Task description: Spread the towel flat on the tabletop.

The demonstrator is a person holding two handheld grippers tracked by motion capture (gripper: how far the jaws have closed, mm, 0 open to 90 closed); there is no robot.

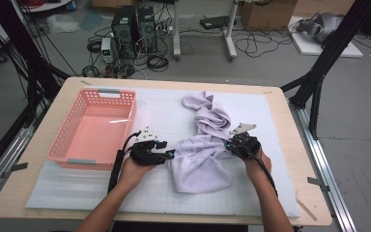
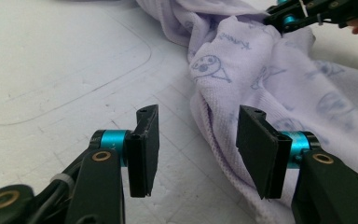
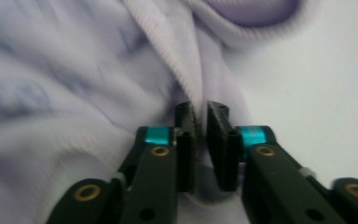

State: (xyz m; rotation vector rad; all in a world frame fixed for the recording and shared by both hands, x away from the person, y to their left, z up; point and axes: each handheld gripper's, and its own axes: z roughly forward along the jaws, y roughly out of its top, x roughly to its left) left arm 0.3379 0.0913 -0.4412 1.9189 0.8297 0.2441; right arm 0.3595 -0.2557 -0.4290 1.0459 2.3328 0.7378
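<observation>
- Right gripper view is blurred; the right gripper (image 3: 201,140) has its jaws nearly closed, pinching a ridge of the lilac cloth (image 3: 88,70).
- The left gripper (image 2: 193,149) has jaws wide apart, cloth edge just beside the right-hand jaw, nothing held.

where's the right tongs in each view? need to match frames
High view: right tongs right of centre, shut on the lilac cloth.
Left gripper view: top right corner, at the cloth's far edge.
Right gripper view: bottom centre, pinching a cloth fold.
Shared landmark: the cloth's ribbed hem.
</observation>
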